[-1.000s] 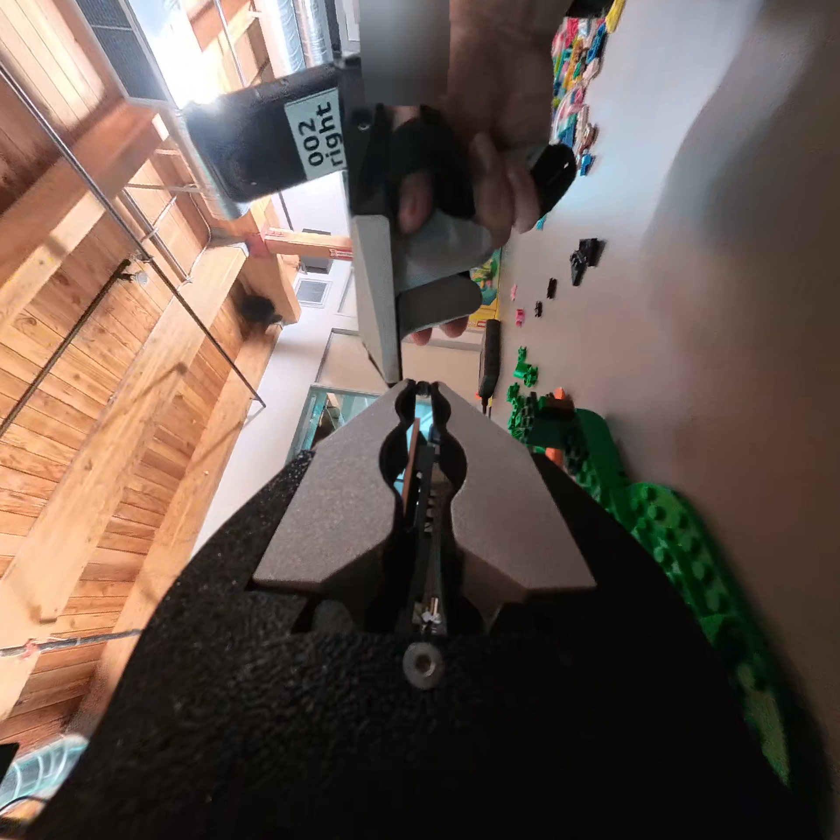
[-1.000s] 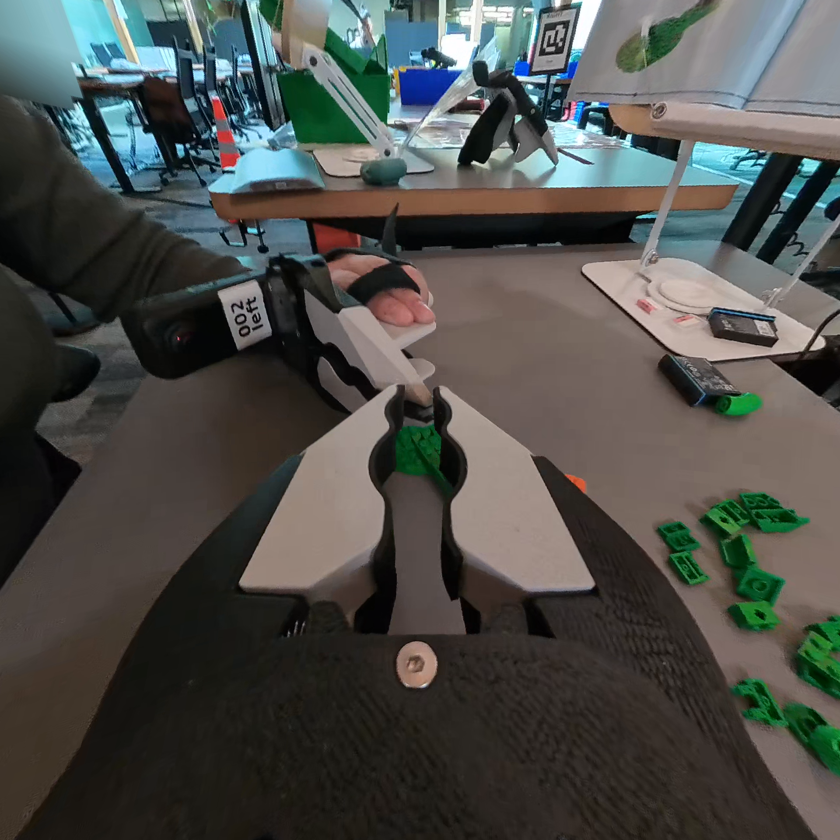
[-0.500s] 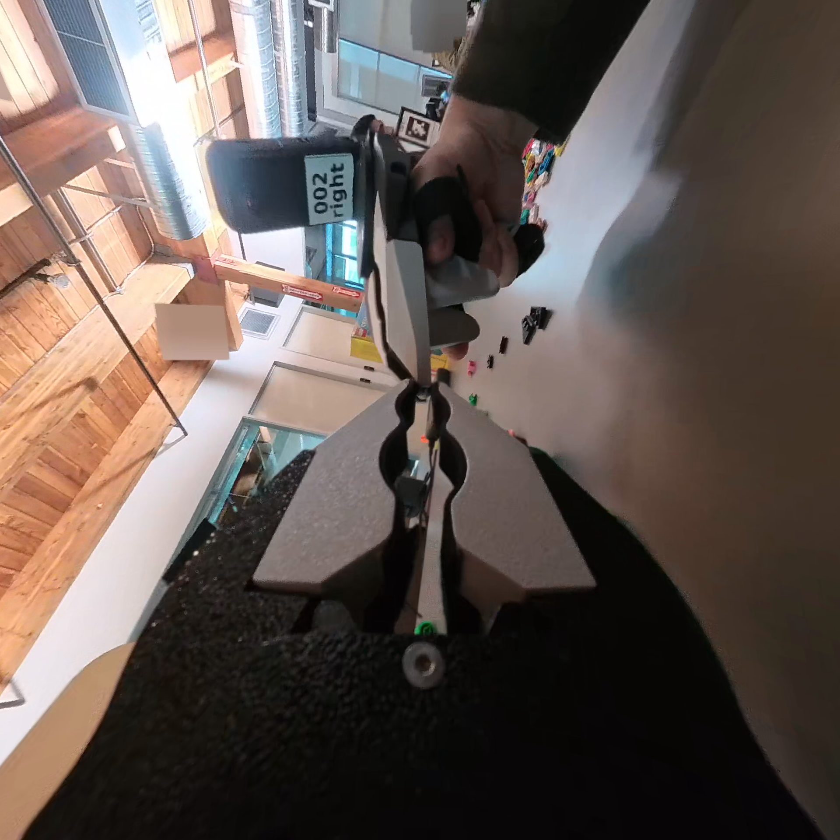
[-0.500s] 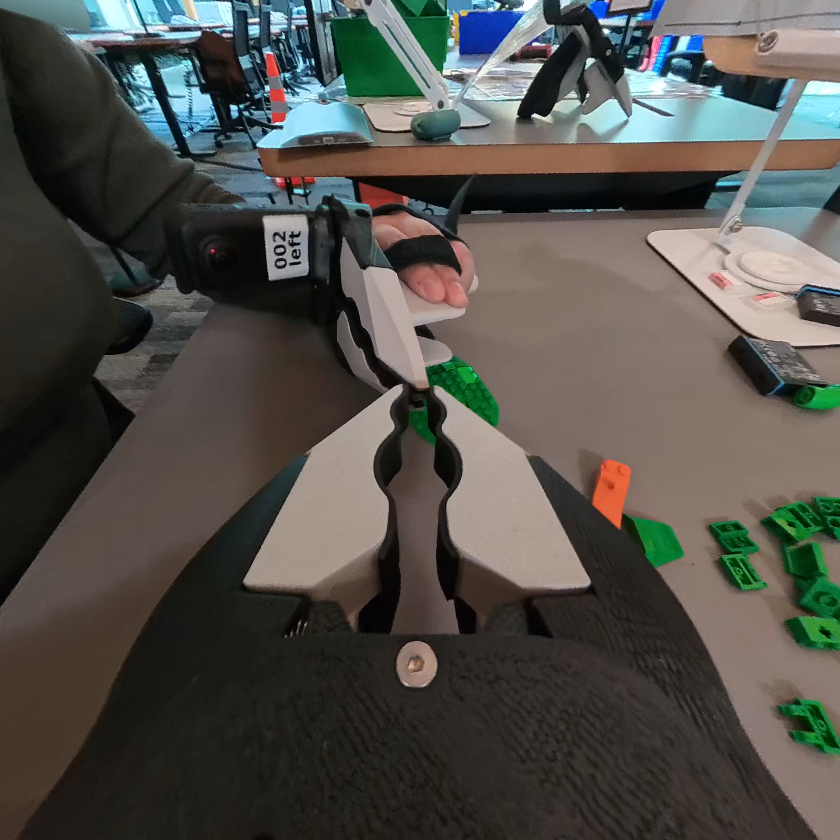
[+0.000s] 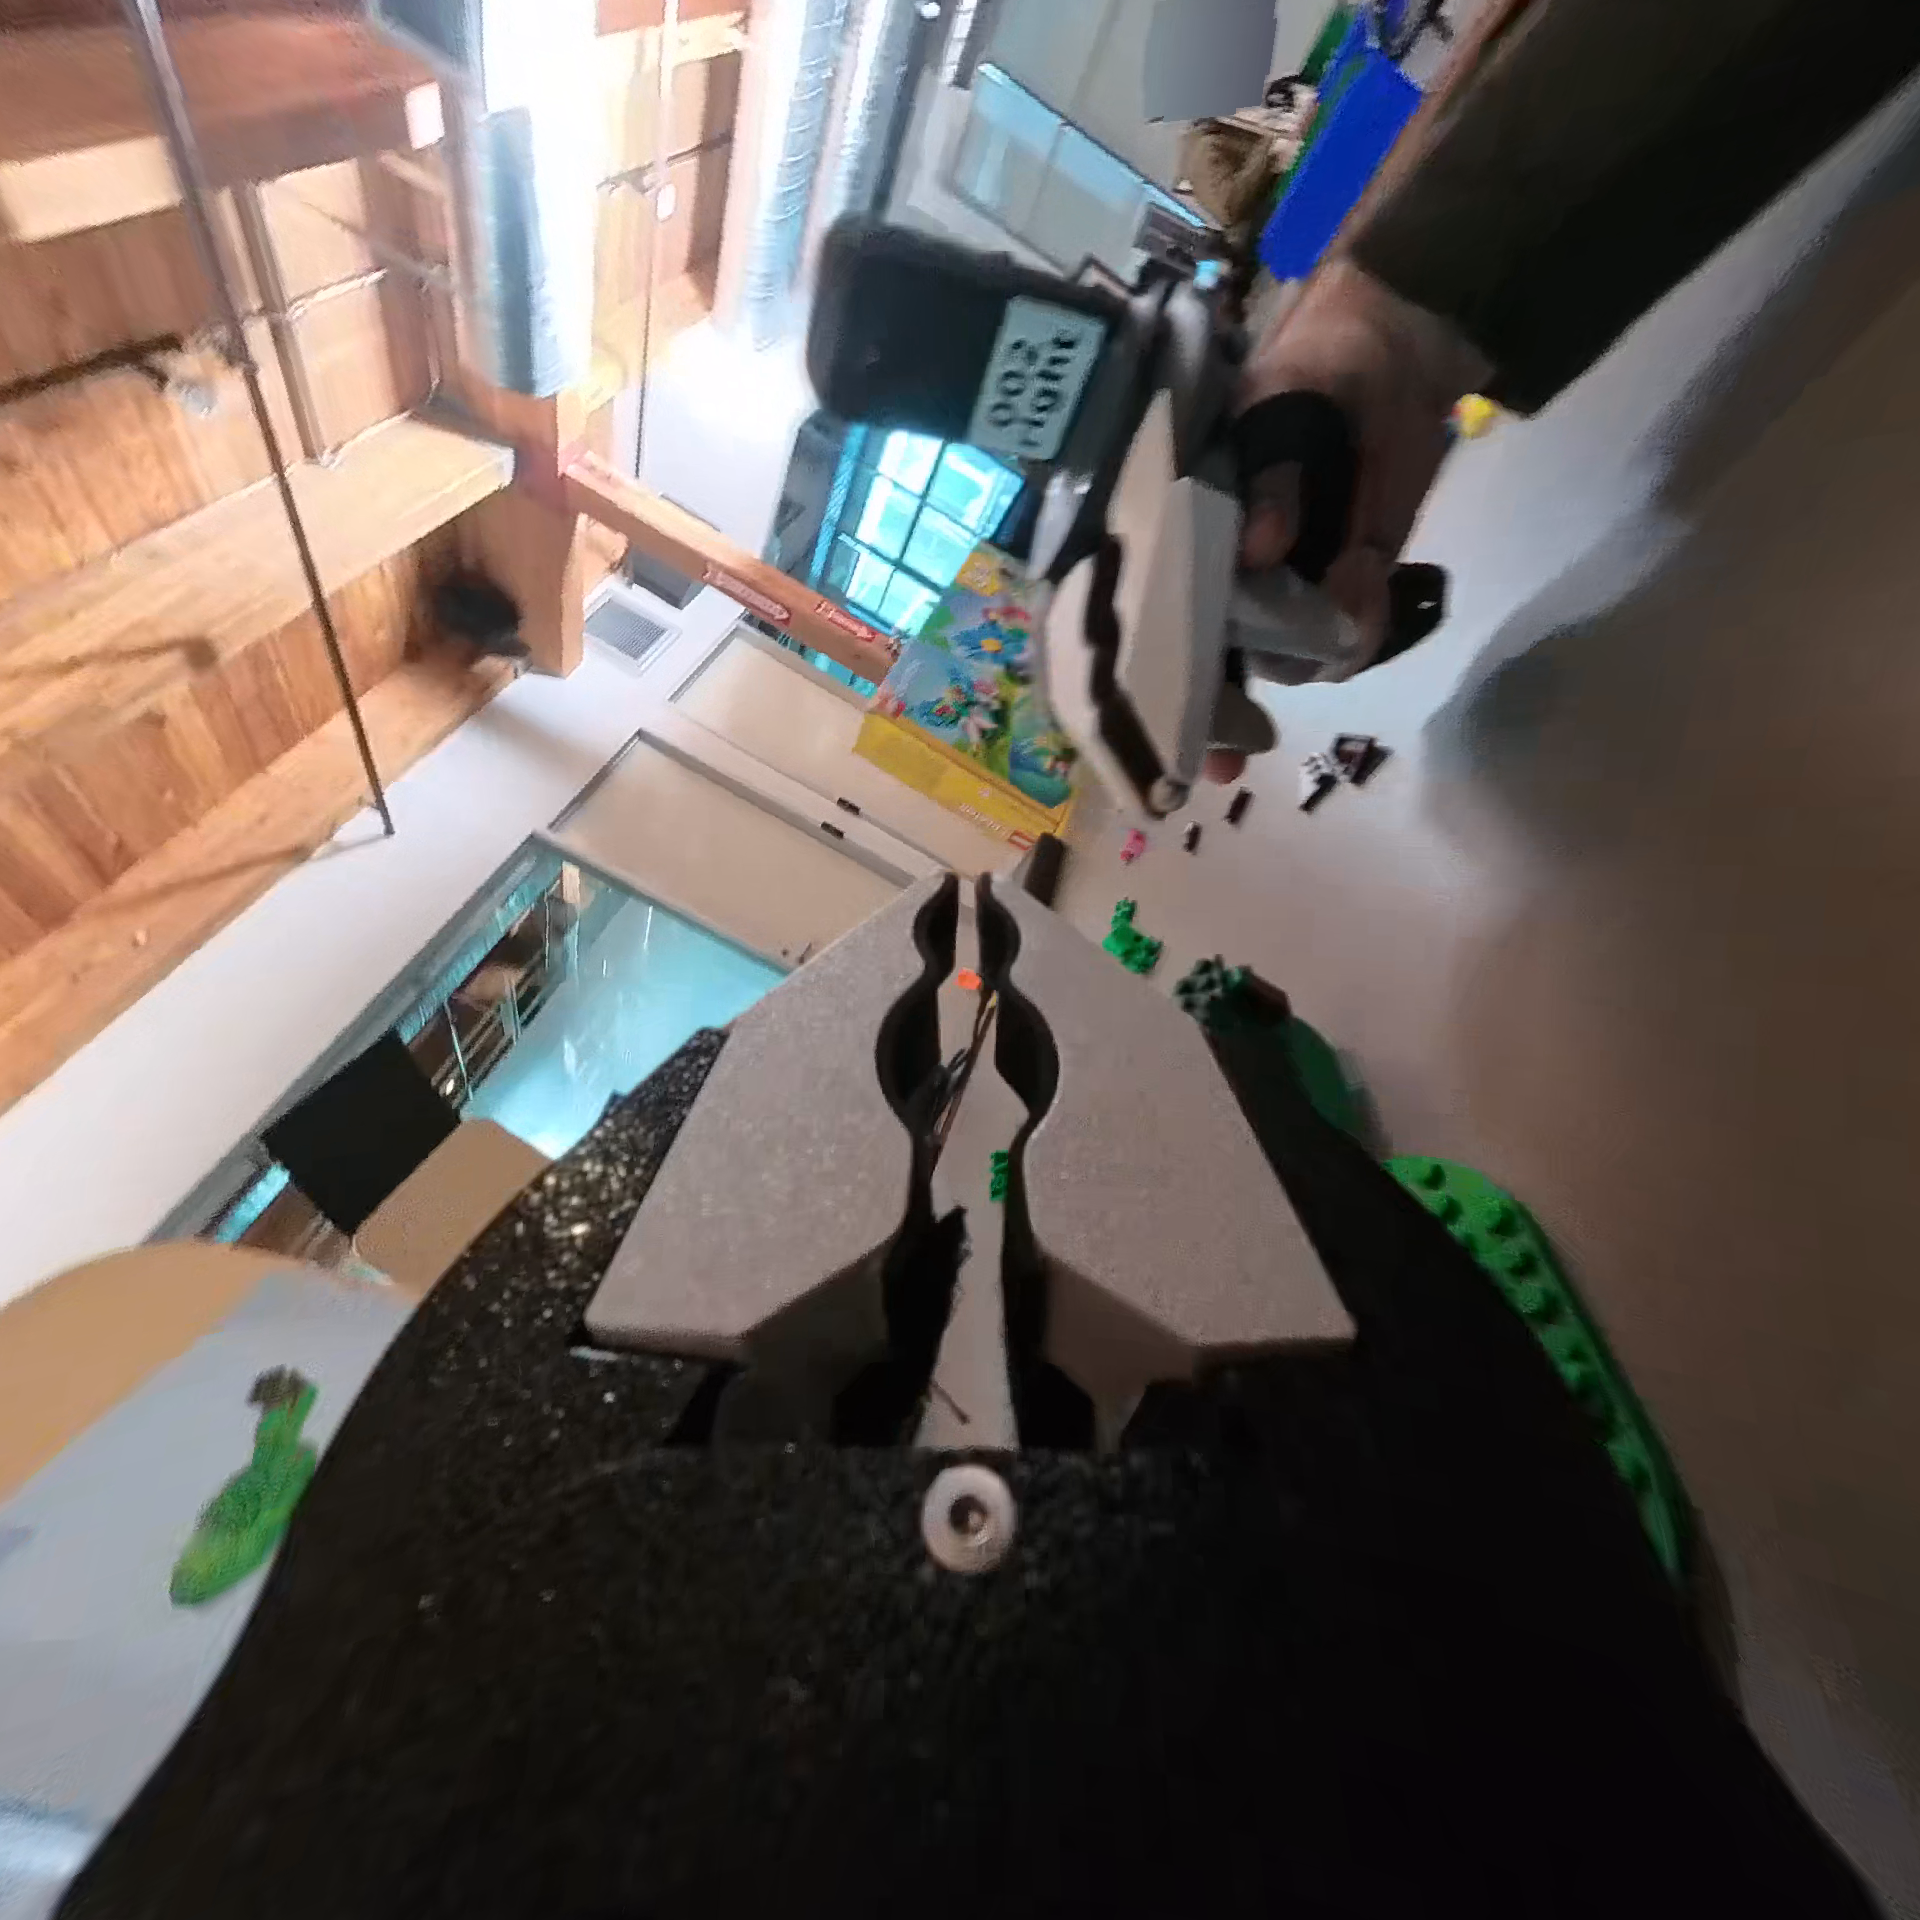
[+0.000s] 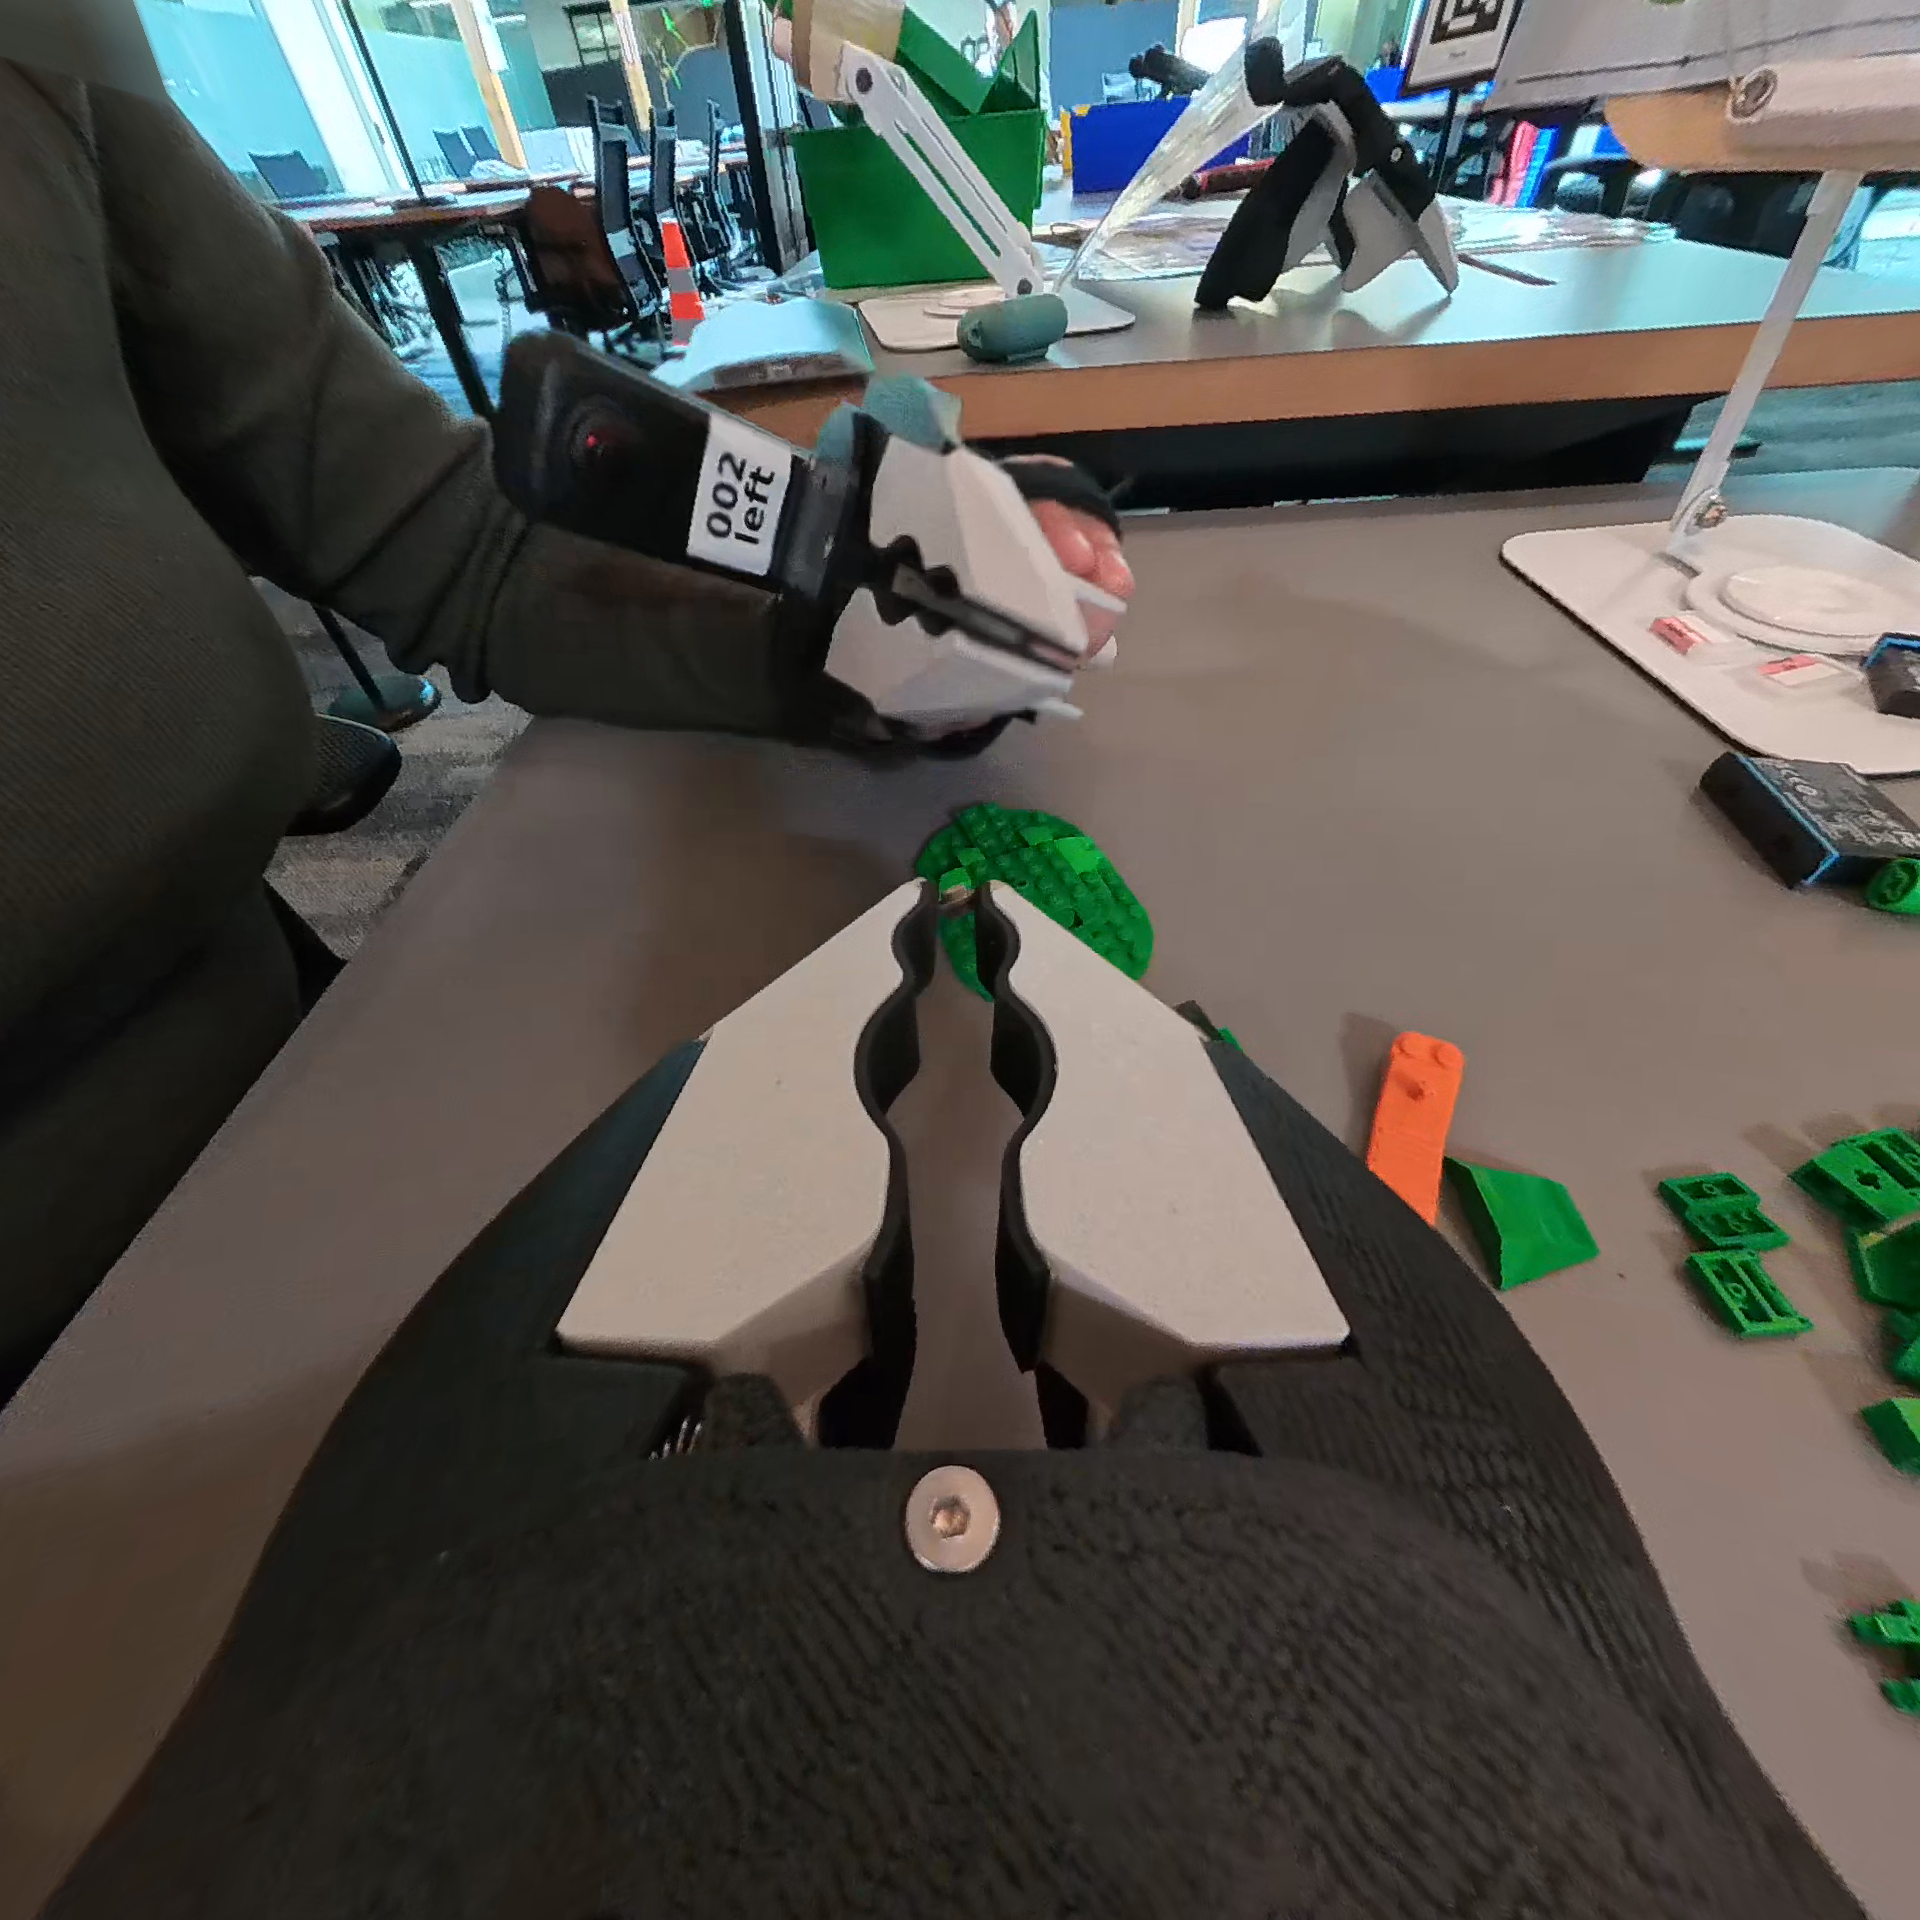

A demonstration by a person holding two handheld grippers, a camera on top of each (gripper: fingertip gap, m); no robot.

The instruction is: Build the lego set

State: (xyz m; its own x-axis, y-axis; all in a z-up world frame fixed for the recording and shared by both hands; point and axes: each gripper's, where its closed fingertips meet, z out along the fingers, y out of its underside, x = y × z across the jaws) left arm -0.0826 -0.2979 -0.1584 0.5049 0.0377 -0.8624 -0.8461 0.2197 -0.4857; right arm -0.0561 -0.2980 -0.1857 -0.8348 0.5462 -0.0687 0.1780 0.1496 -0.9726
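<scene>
Presently two hand-held tools over a grey tabletop [image 6: 1351, 727], wrist views only. Right tool [image 6: 954, 891]: fingertips drawn nearly together on a very small piece [image 6: 954, 885], tan-and-green as far as can be made out, pinched at the very tips; too small to name further. Just beyond those tips lies the green lego plate [image 6: 1049, 883], a rounded studded assembly, flat on the tabletop and apart from both tools. Left tool [image 6: 1055, 665], seen from the right wrist view: held above the tabletop beyond the plate, rolled on its side, its fingers closed together with nothing visible between them; the person's hand [image 6: 1086, 551] and dark sleeve sit behind it. In the left wrist view the same tool [image 5: 966, 888] shows its tips touching or nearly so, nothing held; the frame is rolled sideways and blurred. The green plate's studded edge [image 5: 1538, 1299] shows at the lower right of that view. To the right of the right tool: an orange brick separator [image 6: 1413, 1127] lying flat, a green wedge piece [image 6: 1522, 1221] touching its near end, and scattered small green pieces [image 6: 1745, 1257] farther right. A black box with blue trim [image 6: 1813, 816] rests near a white stand base [image 6: 1621, 613] at the far right.
</scene>
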